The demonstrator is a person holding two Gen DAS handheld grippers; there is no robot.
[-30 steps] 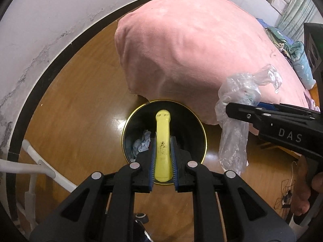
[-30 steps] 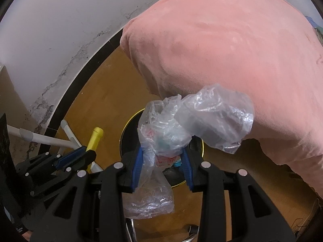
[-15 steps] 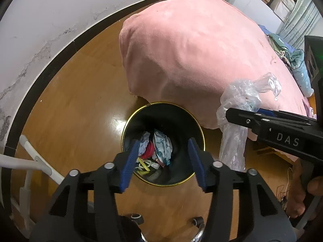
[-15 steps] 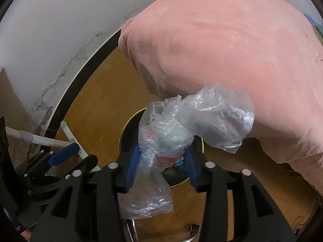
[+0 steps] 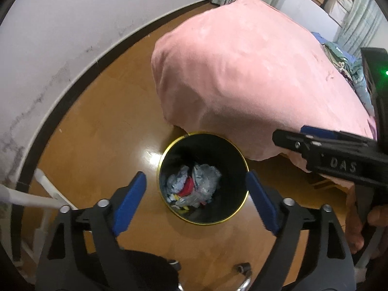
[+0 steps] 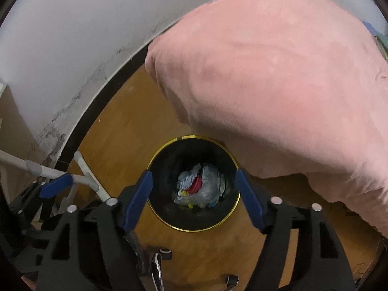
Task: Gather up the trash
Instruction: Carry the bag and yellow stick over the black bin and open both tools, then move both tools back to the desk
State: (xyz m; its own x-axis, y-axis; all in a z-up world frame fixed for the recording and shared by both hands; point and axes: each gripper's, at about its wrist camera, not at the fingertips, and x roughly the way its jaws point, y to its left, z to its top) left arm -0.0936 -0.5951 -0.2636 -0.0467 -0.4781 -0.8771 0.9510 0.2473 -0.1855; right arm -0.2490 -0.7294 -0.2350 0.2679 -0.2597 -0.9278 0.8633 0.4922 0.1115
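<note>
Both grippers, left [image 5: 196,201] and right [image 6: 194,197], are opening empty above the black bin [image 5: 238,156], their banana and plastic bag [image 5: 206,178] now dropped inside.

A pink blanket [image 5: 254,77] is draping over the bed onto the wooden floor [image 5: 109,131], white pipes [image 6: 82,167] leaning near the stained wall [image 5: 60,36].

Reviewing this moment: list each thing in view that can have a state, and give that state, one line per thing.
Left tongs: jaws opening, nothing between them, above the bin.
Right tongs: jaws opening, nothing between them, above the bin.
Trash bin: upright on the floor, no lid, partly filled.
Plastic bag: crumpled, lying inside the bin on other trash.
Pink blanket: draped over the bed, its edge hanging beside the bin.
</note>
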